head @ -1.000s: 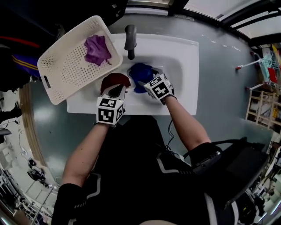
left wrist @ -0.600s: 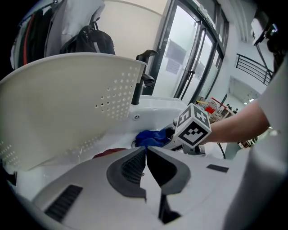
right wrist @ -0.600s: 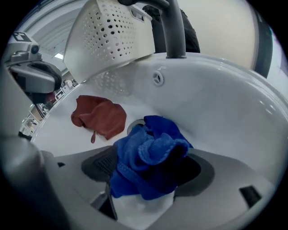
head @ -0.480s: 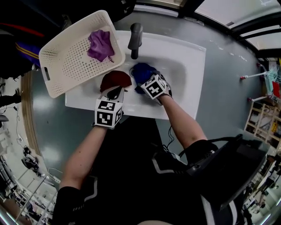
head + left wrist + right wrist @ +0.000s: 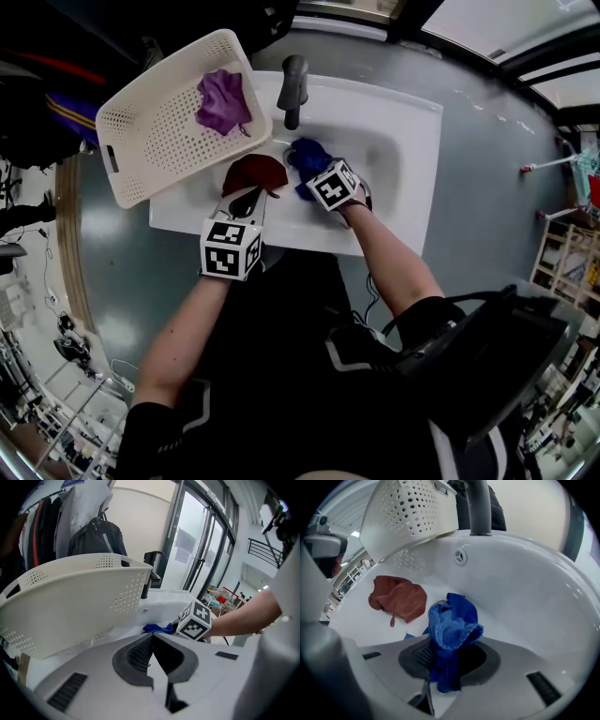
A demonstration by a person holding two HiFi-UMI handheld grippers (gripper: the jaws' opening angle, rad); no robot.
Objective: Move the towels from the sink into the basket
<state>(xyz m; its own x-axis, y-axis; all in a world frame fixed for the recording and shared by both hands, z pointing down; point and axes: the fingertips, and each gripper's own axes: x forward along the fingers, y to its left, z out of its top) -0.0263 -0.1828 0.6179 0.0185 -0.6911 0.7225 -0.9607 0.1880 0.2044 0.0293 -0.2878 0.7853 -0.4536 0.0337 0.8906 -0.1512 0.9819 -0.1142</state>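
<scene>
Since a second ago the right gripper's [image 5: 317, 172] jaws have come in from wide apart, and the blue towel [image 5: 306, 153] is gathered into a narrower bunch than it was.

In the head view the white sink [image 5: 398, 131] fills the upper middle, its long axis running from 9 to 3 o'clock. The cream basket [image 5: 141, 141] rests tilted over the sink's 10 o'clock corner, its long axis running from 8 to 2 o'clock. A purple towel [image 5: 223, 101] lies crumpled in the basket's 2 o'clock end, just beside the dark faucet [image 5: 293, 84] at the sink's 12 o'clock edge.

A red towel [image 5: 253, 172] lies flat on the bowl's 9 o'clock side, wider than it is deep; in the right gripper view a small corner of it [image 5: 392, 619] points to 6 o'clock. The blue towel sits at the middle of the bowl, at 3 o'clock from the red towel and apart from it.

The right gripper [image 5: 445, 665] is closing on the blue towel [image 5: 452, 625]: the cloth is bunched between the jaws and stands upright out of them, its long axis pointing to 12 o'clock.

The left gripper [image 5: 152, 641] hangs at 6 o'clock of the red towel, its jaws together with nothing between them.
</scene>
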